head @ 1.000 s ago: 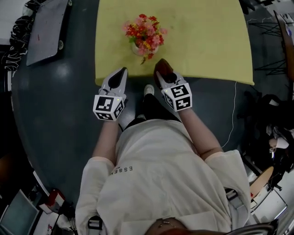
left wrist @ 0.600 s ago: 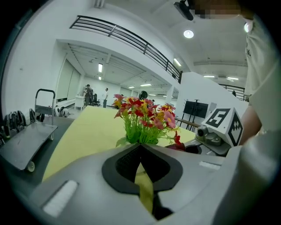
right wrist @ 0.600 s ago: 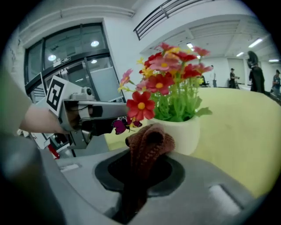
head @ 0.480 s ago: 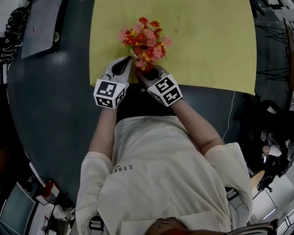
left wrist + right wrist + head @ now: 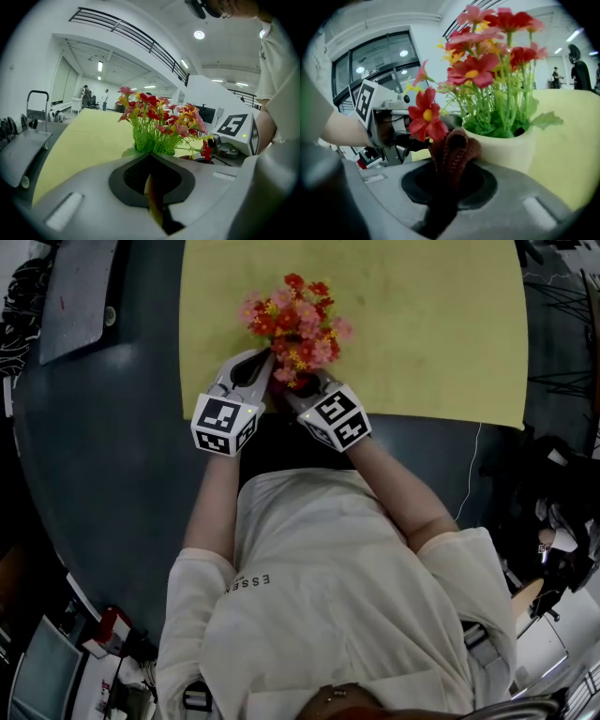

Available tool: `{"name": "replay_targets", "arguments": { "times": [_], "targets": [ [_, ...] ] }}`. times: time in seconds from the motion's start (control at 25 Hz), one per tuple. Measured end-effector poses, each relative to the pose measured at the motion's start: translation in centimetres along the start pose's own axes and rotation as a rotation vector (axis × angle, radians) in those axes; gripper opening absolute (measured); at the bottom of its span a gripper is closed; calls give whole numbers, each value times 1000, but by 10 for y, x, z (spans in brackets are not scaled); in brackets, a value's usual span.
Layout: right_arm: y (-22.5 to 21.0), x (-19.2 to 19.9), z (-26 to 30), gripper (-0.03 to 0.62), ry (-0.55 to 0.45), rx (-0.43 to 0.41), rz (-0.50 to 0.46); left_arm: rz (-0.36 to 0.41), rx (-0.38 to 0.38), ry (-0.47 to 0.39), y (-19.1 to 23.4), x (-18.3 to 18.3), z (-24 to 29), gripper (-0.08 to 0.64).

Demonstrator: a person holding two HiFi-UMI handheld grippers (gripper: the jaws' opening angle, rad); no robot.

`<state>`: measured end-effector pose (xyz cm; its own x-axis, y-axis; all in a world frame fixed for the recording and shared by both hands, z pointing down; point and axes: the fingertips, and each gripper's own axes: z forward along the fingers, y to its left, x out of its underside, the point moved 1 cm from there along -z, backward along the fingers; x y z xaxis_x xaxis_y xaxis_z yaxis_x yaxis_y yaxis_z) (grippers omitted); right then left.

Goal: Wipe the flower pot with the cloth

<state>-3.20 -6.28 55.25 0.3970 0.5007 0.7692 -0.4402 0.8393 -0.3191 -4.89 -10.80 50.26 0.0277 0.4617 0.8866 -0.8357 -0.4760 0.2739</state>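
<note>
A cream flower pot [image 5: 513, 146] with red, pink and yellow artificial flowers [image 5: 297, 322] stands near the front edge of the yellow table [image 5: 431, 324]. My right gripper [image 5: 451, 174] is shut on a dark red-brown knitted cloth [image 5: 453, 149]. The cloth's bunched end lies against the pot's side just under the rim. My left gripper [image 5: 153, 182] is shut with nothing held, and its tip sits close to the left of the pot beneath the flowers [image 5: 157, 117]. In the head view the blooms hide the pot, and both grippers [image 5: 264, 364] [image 5: 300, 388] flank it.
A grey flat cart [image 5: 80, 292] stands on the dark floor left of the table. A thin white cable [image 5: 475, 460] trails over the floor at the right. The table top stretches bare behind and right of the pot.
Both grippers have moved forward from the table's front edge to either side of the pot. The cloth now lies against the pot. Over the last half second they shifted only slightly.
</note>
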Motion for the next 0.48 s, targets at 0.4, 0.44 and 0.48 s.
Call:
{"name": "replay_targets", "arguments": {
  "times": [0.4, 0.44, 0.48],
  "targets": [
    [-32, 17, -33, 60, -5, 33, 135, 4, 30, 8, -1, 0, 2, 15],
    [-36, 19, -37, 60, -6, 42, 144, 2, 32, 8, -1, 0, 2, 15],
    [-41, 20, -42, 60, -7, 52, 156, 3, 32, 8, -1, -1, 2, 15]
  ]
}}
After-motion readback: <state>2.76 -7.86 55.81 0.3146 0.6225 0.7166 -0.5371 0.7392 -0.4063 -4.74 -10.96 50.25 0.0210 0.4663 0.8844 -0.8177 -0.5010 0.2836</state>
